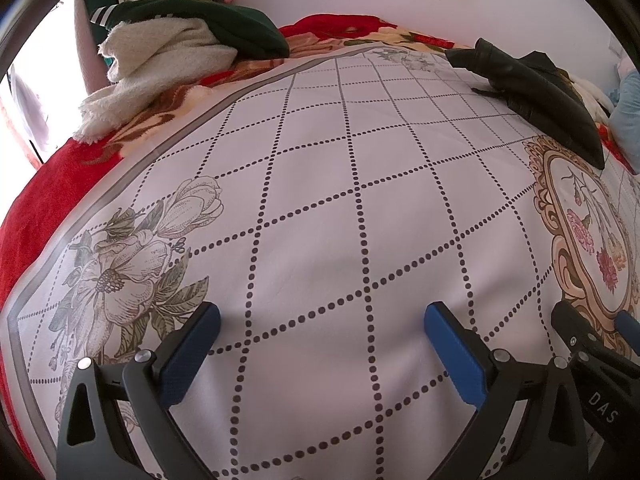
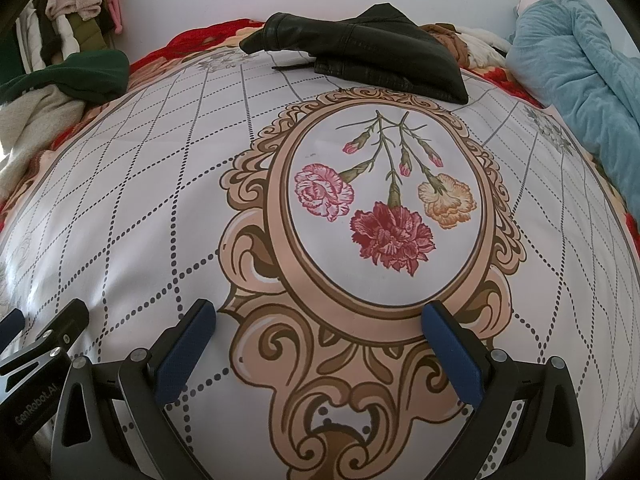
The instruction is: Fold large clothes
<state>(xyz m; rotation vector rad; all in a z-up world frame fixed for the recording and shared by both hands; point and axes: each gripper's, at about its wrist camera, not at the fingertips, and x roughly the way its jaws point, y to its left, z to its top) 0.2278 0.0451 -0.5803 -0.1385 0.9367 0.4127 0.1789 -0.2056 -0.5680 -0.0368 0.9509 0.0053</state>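
Note:
A black leather jacket (image 2: 360, 52) lies crumpled at the far side of the bed, beyond the oval flower print; it also shows in the left wrist view (image 1: 540, 92) at far right. My left gripper (image 1: 322, 316) is open and empty over the white dotted-grid bedsheet (image 1: 320, 160). My right gripper (image 2: 320, 312) is open and empty over the sheet's flower medallion (image 2: 380, 208). The two grippers sit side by side, each showing at the other's edge: the right gripper (image 1: 592, 344) and the left gripper (image 2: 44, 332).
A cream fleece garment (image 1: 160, 64) and a dark green garment (image 1: 224, 24) are piled at the far left on a red floral blanket (image 1: 48, 184). A light blue blanket (image 2: 580, 72) lies at far right. Clothes hang in the back left corner (image 2: 76, 4).

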